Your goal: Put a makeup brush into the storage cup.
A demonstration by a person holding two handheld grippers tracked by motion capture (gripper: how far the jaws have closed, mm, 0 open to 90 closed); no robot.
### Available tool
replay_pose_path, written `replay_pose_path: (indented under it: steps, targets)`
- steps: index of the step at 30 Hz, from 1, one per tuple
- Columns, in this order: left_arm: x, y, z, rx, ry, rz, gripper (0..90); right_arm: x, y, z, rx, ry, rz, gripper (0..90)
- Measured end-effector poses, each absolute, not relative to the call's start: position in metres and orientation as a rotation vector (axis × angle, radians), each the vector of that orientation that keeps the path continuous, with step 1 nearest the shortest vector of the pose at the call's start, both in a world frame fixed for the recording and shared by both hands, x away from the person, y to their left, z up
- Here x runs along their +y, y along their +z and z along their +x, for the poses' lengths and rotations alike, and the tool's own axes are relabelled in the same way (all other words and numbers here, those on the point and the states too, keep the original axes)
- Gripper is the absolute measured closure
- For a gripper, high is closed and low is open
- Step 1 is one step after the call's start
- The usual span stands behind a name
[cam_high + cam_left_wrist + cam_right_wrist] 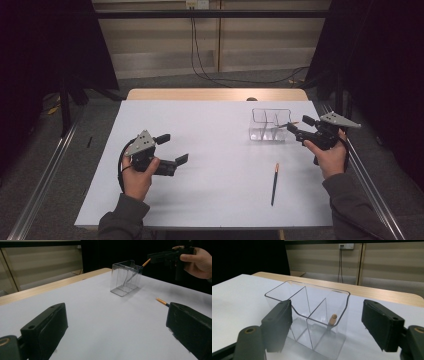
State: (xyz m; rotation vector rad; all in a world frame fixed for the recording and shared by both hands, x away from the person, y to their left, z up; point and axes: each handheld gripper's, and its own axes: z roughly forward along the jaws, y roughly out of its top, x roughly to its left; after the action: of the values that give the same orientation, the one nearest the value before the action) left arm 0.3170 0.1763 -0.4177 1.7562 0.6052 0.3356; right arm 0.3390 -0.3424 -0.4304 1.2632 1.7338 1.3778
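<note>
A: Why does the right claw (298,125) gape beside the clear box (270,125)?
B: Its pencil (333,319) leans inside, released. Another pencil (274,183) lies on the tabletop (200,150); the left claw (173,149) waits wide, empty.

A white worktop (200,150) is seen with a bare wooden strip along its far edge. Black cables (200,60) are hung down the pale back wall from a socket (346,246), and metal rails (45,170) are laid along the grey floor.
</note>
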Motion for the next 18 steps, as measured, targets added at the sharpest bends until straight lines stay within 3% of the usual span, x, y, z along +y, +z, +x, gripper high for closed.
replay_pose_path:
  steps: [18]
  targets:
    - [0.176,-0.417,0.317,0.608,0.340,1.759,3.3,-0.344,-0.432,0.321,1.726,1.397,1.266,19.1]
